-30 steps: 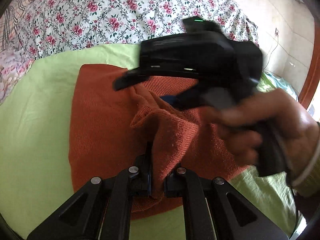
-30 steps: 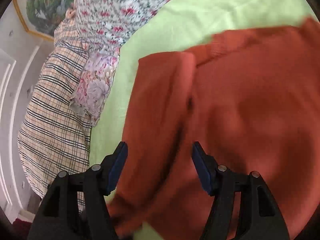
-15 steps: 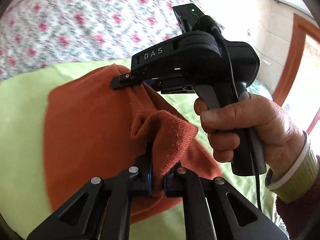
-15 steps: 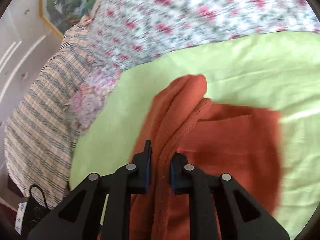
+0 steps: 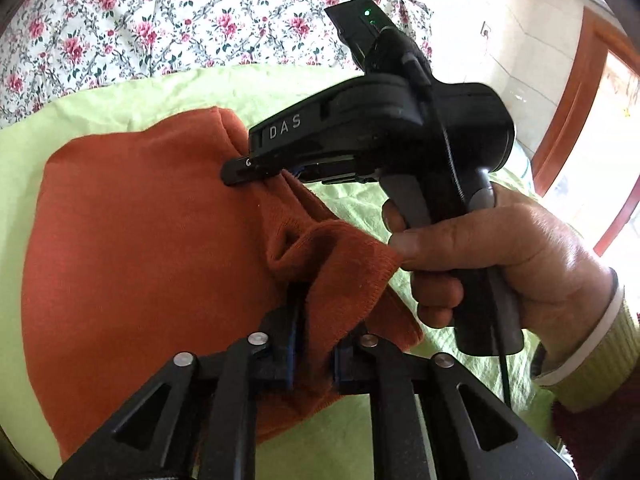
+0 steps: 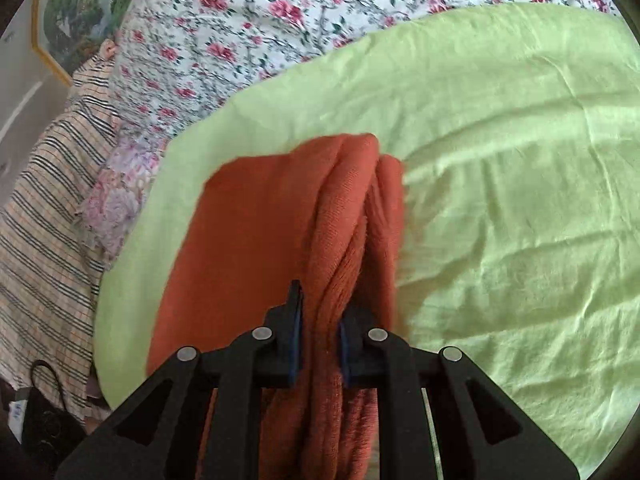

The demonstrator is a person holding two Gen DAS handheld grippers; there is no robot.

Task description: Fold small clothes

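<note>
An orange knit garment lies on a light green sheet. My left gripper has a raised fold of its near edge between the pads, and its jaws are opening slightly. Further along the same edge, my right gripper, held by a hand, pinches the cloth. In the right wrist view the right gripper is shut on a bunched ridge of the orange garment, which drapes off to the left over the green sheet.
A floral quilt lies behind the green sheet. A plaid cloth and a black bag are at the left edge of the bed. A wooden door frame stands at the right.
The right gripper has shut on the garment's edge. Both grippers carried that edge leftwards over the garment, baring green sheet on the right. The left pads now stand slightly further apart.
</note>
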